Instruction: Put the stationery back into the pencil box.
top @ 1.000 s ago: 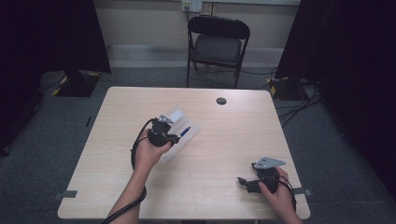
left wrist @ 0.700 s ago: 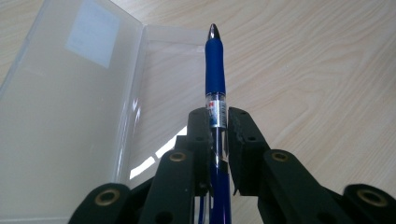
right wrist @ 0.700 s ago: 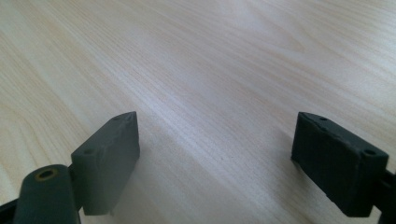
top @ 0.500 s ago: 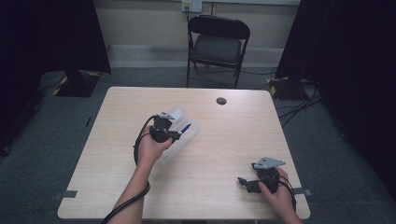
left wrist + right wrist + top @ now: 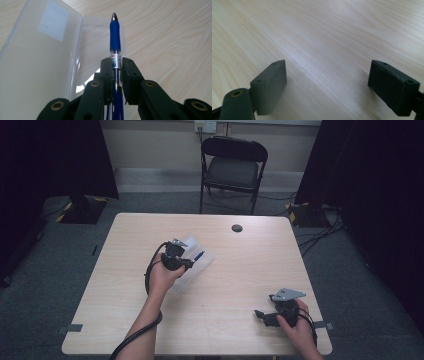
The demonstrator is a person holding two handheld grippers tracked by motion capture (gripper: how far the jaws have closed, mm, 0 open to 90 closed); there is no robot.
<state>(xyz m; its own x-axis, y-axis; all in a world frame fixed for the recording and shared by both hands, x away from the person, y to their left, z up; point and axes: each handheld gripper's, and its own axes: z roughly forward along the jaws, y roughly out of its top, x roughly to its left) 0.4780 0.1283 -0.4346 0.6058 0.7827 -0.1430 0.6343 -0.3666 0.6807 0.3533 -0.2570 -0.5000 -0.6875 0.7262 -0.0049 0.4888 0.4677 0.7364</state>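
Between the left gripper's fingers (image 5: 106, 72), the blue pen (image 5: 115, 35) runs off the bottom edge, its rear end cut away. Left of the fingers, the clear case (image 5: 37, 62) is cropped too.

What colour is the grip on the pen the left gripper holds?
Dark blue; the ballpoint pen shows best in the left gripper view.

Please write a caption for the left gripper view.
Left claw shut on a blue pen over an open clear case.
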